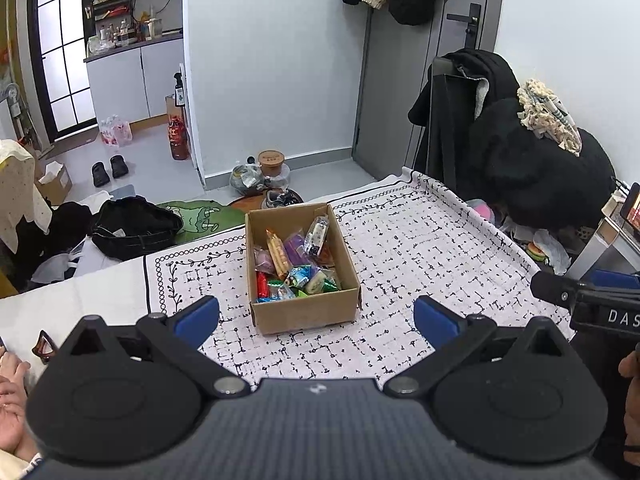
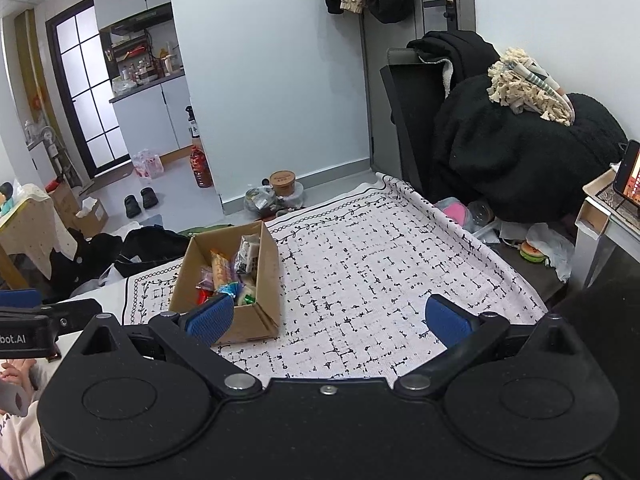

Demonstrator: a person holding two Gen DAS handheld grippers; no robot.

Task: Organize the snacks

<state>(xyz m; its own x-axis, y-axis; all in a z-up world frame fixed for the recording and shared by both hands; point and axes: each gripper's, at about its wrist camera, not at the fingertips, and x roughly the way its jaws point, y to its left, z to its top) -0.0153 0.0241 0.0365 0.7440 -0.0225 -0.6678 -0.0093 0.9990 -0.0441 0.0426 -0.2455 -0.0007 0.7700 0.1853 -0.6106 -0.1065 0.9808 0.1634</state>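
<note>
A brown cardboard box (image 1: pixel 306 312) stands on the patterned cloth (image 1: pixel 420 248) and holds several wrapped snacks (image 1: pixel 294 264) in mixed colours. My left gripper (image 1: pixel 316 318) hangs open just in front of the box, with nothing between its blue pads (image 1: pixel 198 318). In the right wrist view the same box (image 2: pixel 266 280) sits left of centre, its snacks (image 2: pixel 228 272) partly hidden by the box wall. My right gripper (image 2: pixel 330 318) is open over bare cloth (image 2: pixel 380 264), its left pad (image 2: pixel 212 318) overlapping the box's near corner. The right gripper's body (image 1: pixel 600 304) shows at the left view's right edge.
The cloth's far edge drops to a floor with bags (image 1: pixel 136 224), shoes (image 1: pixel 110 170) and a lidded tub (image 1: pixel 271 162). A dark coat pile (image 1: pixel 532 168) rises at the back right. A side table with a phone (image 2: pixel 628 178) stands on the right. A person's hand (image 1: pixel 12 400) is at lower left.
</note>
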